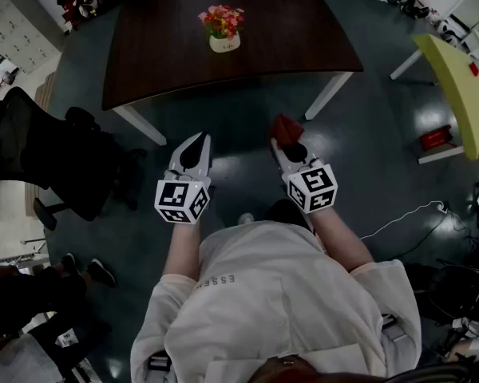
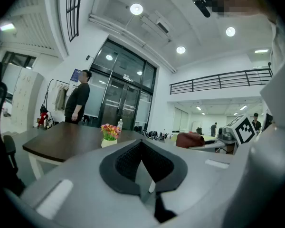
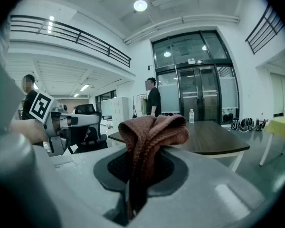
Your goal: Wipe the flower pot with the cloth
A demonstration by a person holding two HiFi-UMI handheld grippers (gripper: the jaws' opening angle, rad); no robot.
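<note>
A white flower pot (image 1: 224, 43) with red, pink and yellow flowers stands near the middle of the dark brown table (image 1: 160, 46); it also shows as the small flower pot (image 2: 109, 141) far ahead in the left gripper view. My right gripper (image 1: 286, 140) is shut on a reddish-brown cloth (image 1: 285, 128), which bunches up over the jaws as the cloth (image 3: 154, 129). My left gripper (image 1: 195, 146) is shut with nothing in it. Both grippers hang over the floor, short of the table's near edge.
A black office chair (image 1: 40, 162) stands at the left. A yellow-topped table (image 1: 457, 86) and a red object (image 1: 436, 139) are at the right. A water bottle (image 2: 119, 124) stands at the table's far end, and a person in black (image 2: 79, 100) stands beyond it. A cable (image 1: 407, 215) lies on the floor.
</note>
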